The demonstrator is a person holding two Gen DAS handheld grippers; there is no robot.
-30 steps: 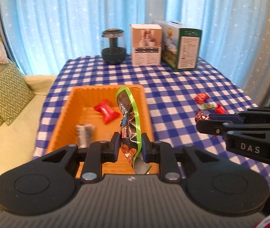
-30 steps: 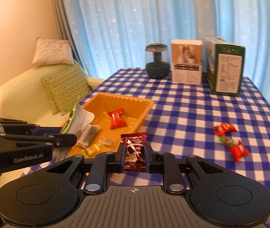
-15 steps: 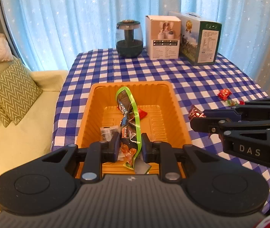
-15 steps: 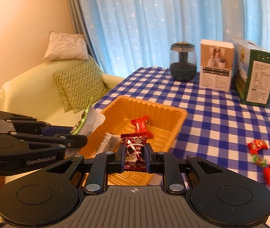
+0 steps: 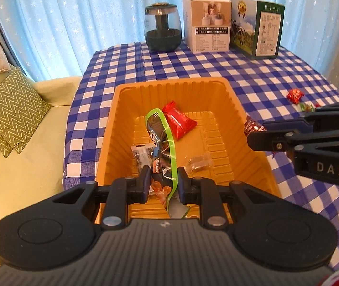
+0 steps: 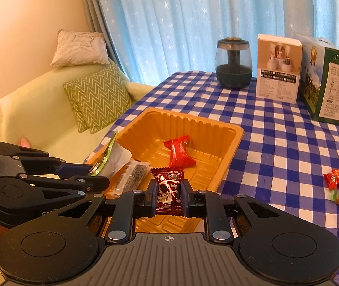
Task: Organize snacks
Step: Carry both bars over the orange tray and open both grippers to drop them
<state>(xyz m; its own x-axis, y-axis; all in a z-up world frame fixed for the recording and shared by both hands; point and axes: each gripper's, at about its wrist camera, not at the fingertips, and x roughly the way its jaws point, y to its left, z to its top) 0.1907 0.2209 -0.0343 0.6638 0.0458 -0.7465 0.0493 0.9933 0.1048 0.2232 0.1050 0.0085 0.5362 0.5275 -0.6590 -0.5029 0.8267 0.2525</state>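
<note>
An orange tray (image 5: 233, 100) sits on the blue checked table; it also shows in the right wrist view (image 6: 237, 132). My left gripper (image 5: 163, 182) is shut on a dark snack bag with a green edge (image 5: 159, 143), held over the tray's near end. My right gripper (image 6: 169, 194) is shut on a dark red snack packet (image 6: 168, 186) above the tray's near right edge. In the tray lie a red candy (image 5: 179, 121), a clear dark-filled packet (image 5: 142, 153) and a small clear wrapper (image 5: 199, 163). Three candies (image 6: 336, 178) lie on the cloth at right.
A dark glass jar (image 5: 163, 31), a white box (image 5: 206, 21) and a green box (image 5: 257, 26) stand at the table's far edge before blue curtains. A pale green sofa with a zigzag cushion (image 5: 9, 112) lies left of the table.
Both grippers have moved forward and lower over the tray, each still holding its snack. The tray looks larger and nearer in both views.
</note>
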